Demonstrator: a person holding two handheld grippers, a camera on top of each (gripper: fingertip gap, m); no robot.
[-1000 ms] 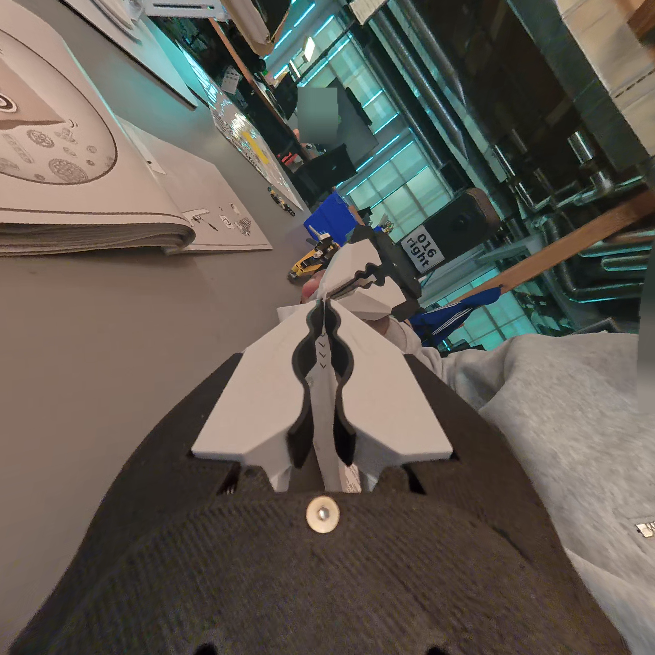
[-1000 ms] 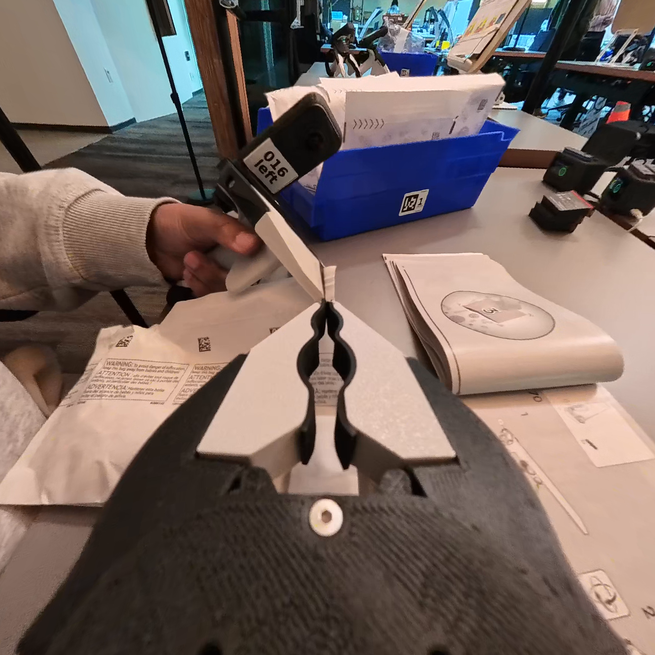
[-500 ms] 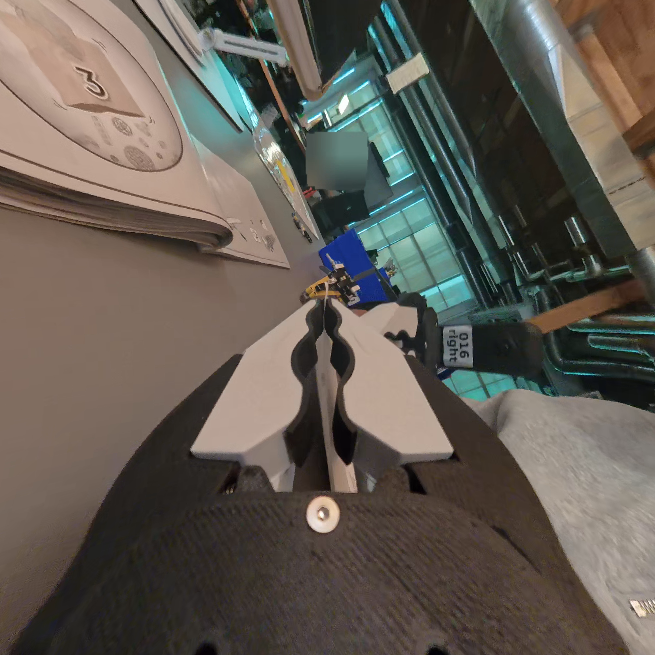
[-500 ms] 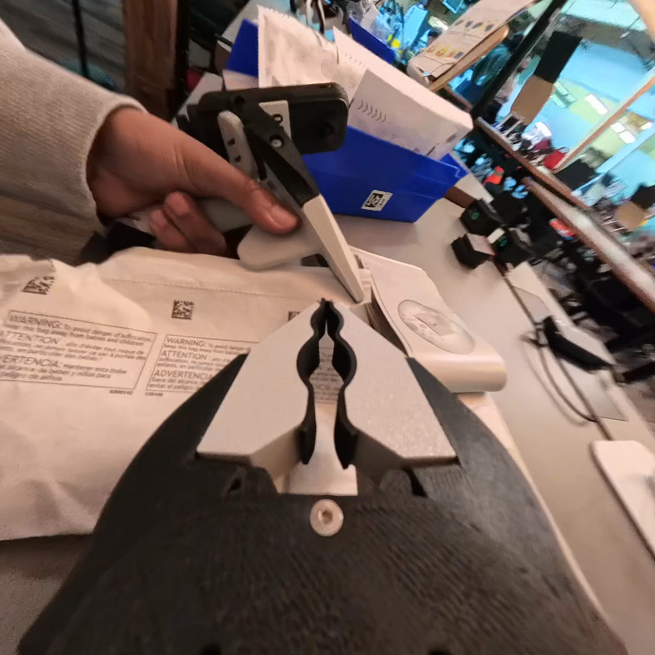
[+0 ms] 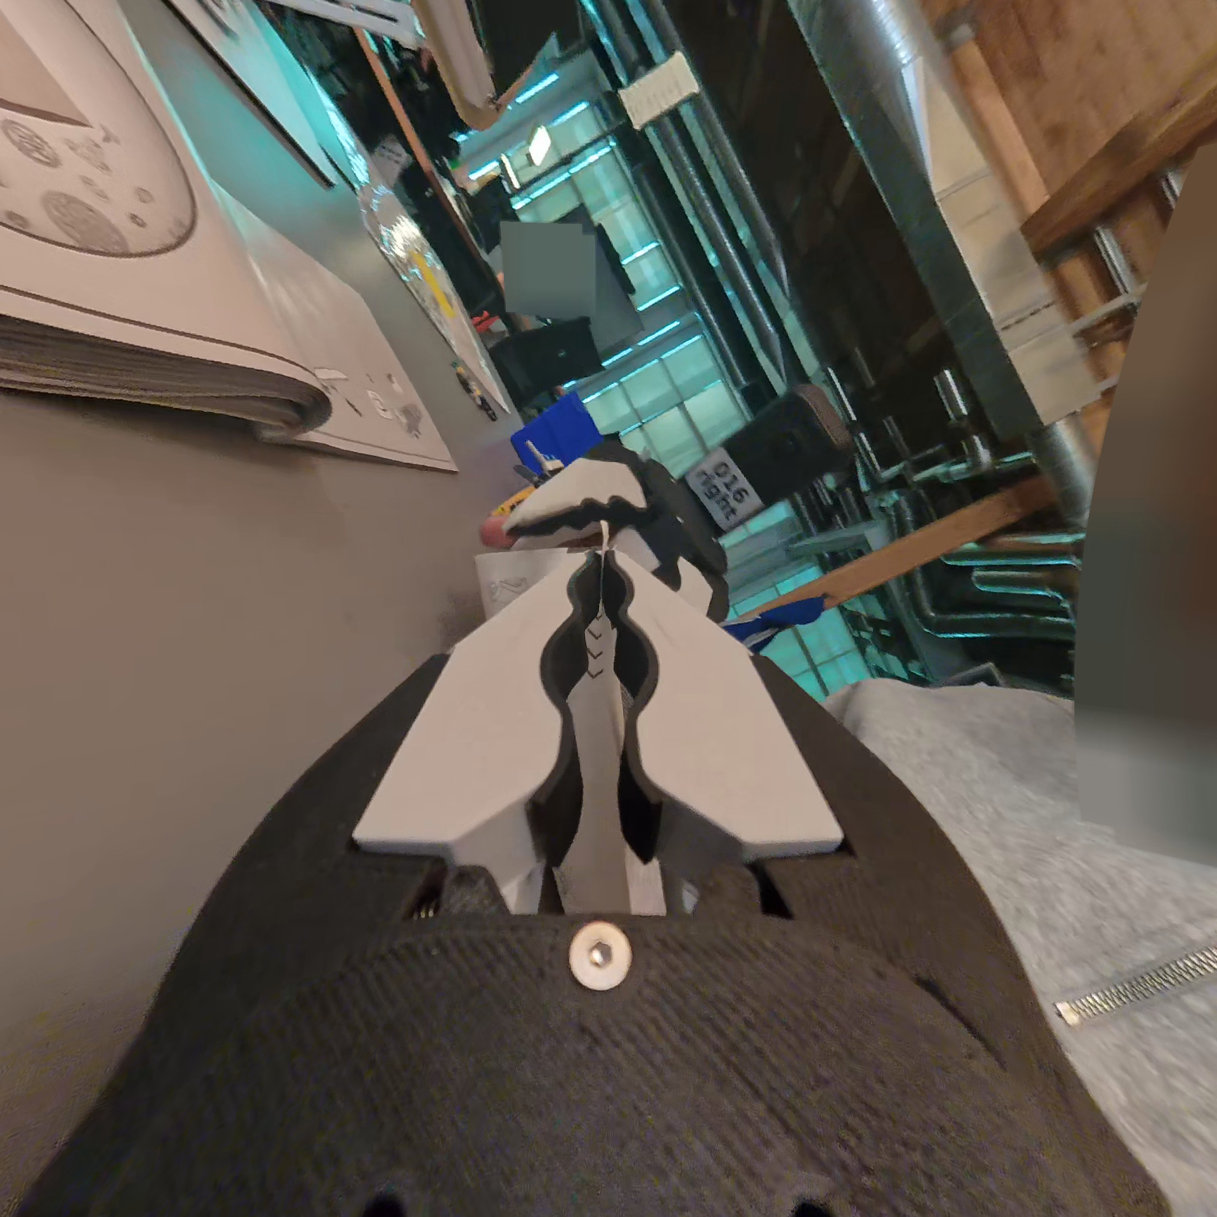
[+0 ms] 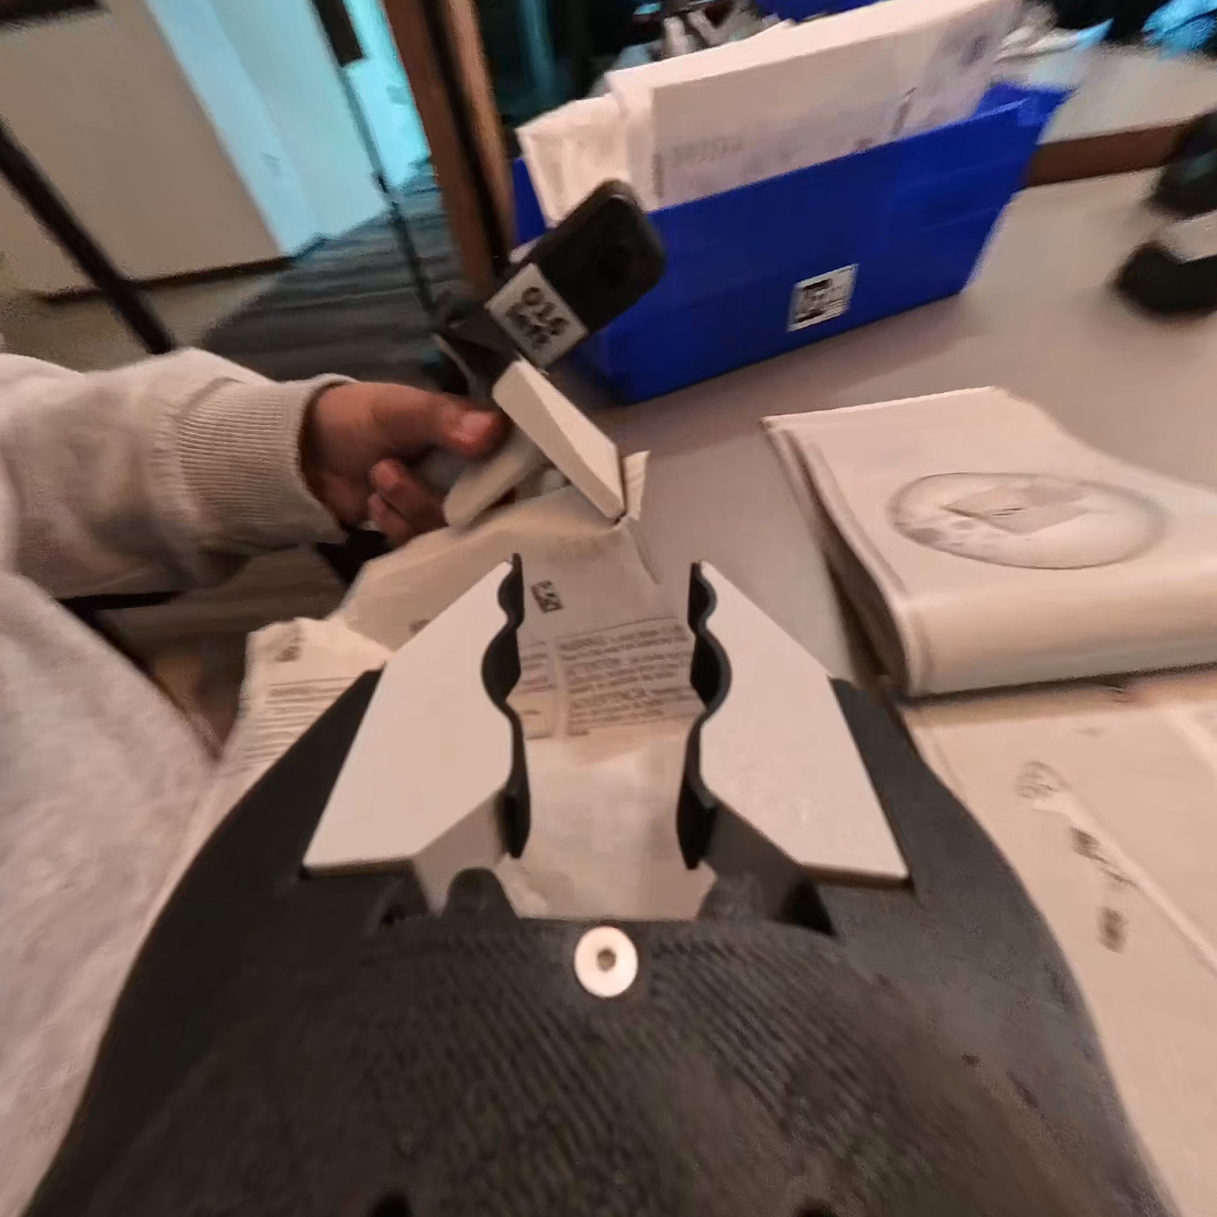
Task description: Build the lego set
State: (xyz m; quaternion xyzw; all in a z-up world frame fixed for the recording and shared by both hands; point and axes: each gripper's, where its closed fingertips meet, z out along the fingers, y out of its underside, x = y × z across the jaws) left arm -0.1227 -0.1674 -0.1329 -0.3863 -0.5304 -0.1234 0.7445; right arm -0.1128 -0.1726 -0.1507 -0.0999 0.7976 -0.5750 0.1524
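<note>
A white paper bag (image 6: 606,658) with printed panels lies on the grey table in front of me, with a short tear at its top edge. My left gripper (image 5: 600,560) is shut on the bag's top corner, and a strip of paper (image 5: 596,724) runs between its pads. It also shows in the right wrist view (image 6: 616,507), held by a hand and pinching that corner. My right gripper (image 6: 606,566) is open over the bag, its jaws wide apart with nothing between them. It also shows in the left wrist view (image 5: 520,520), just beyond my left fingertips.
A thick instruction booklet (image 6: 988,546) lies to the right of the bag and shows in the left wrist view (image 5: 132,263). A blue bin (image 6: 823,250) full of paper bags stands behind. A printed sheet (image 6: 1054,823) lies at the near right. A grey sleeve (image 6: 132,461) is at the left. The grippers are tip to tip, or close to it.
My right gripper was shut on the bag's top edge and has now opened and let go. My left gripper keeps its hold on the corner. The top edge now shows a tear.
</note>
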